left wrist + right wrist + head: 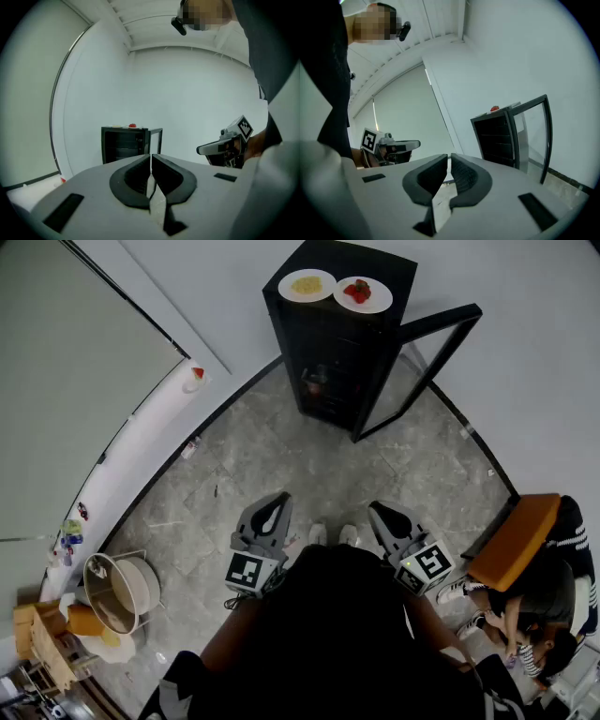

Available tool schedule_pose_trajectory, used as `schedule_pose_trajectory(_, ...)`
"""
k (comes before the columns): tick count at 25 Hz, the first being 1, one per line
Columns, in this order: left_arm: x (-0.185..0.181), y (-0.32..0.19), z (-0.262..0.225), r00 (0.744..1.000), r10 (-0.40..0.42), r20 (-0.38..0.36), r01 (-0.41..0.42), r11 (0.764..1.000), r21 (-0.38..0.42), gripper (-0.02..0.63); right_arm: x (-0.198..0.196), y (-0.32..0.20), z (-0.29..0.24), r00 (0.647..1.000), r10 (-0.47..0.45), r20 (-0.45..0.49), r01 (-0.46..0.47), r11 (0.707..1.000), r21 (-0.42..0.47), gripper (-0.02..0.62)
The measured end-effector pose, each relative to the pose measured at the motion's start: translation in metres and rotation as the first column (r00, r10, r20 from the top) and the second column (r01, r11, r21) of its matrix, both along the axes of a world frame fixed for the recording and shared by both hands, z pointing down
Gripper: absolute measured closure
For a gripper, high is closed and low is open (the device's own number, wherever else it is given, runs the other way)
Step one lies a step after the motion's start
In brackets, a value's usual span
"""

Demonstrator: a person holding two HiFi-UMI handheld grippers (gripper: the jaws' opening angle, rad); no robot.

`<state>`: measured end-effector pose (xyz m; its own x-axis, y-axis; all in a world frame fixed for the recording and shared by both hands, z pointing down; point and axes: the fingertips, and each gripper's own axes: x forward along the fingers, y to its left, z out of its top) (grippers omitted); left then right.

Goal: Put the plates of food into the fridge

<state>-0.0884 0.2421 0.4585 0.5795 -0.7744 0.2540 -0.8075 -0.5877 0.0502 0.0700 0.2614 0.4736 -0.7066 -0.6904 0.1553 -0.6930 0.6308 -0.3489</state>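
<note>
Two white plates stand on top of the black fridge [323,343]: one with yellow food [307,284], one with red food [363,293]. The fridge's glass door [422,362] is swung open to the right. My left gripper [277,502] and right gripper [380,511] are held side by side low over the floor, well short of the fridge, both shut and empty. In the left gripper view the shut jaws [151,158] point at the fridge [123,145], with the right gripper [225,146] beside. In the right gripper view the shut gripper [448,159] faces the fridge [494,138].
A person sits by an orange chair [516,540] at the right. A large metal pot [117,592] and wooden items stand at the lower left. A white ledge [141,442] with small objects runs along the left wall. Something dark sits on a fridge shelf [319,382].
</note>
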Motion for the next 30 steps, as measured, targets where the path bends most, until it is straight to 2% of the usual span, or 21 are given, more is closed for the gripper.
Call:
schedule_pose_trajectory(6, 0.011, 0.006, -0.005, 1.0, -0.01, 0.014, 0.01, 1.0, -0.012, 0.577, 0.004, 0.006, 0.001, 1.0, -0.026, 0.004, 0.026, 1.0, 0.006, 0.566)
schedule_pose_trajectory(11, 0.018, 0.006, -0.016, 1.0, -0.004, -0.025, 0.005, 1.0, 0.029, 0.577, 0.0, 0.007, 0.005, 0.999, -0.048, 0.024, 0.048, 0.999, -0.005, 0.566)
schedule_pose_trajectory(14, 0.015, 0.005, -0.013, 1.0, -0.015, 0.001, 0.015, 1.0, 0.011, 0.577, -0.001, 0.005, 0.002, 0.997, -0.053, 0.047, 0.053, 0.999, 0.001, 0.566)
schedule_pose_trajectory(17, 0.017, 0.001, -0.013, 1.0, -0.006, 0.014, 0.005, 1.0, 0.029, 0.577, 0.0, 0.0, -0.004, 0.996, -0.058, 0.075, 0.057, 0.998, 0.014, 0.568)
schedule_pose_trajectory(25, 0.032, 0.006, -0.012, 0.998, -0.064, 0.017, 0.063, 0.998, 0.006, 0.575, 0.034, -0.002, 0.007, 0.991, -0.052, 0.126, 0.055, 0.998, -0.025, 0.568)
schedule_pose_trajectory(30, 0.046, 0.02, -0.008, 0.996, -0.088, 0.013, 0.088, 0.996, -0.007, 0.577, 0.048, -0.002, 0.011, 0.991, -0.06, 0.119, 0.063, 0.998, -0.022, 0.568)
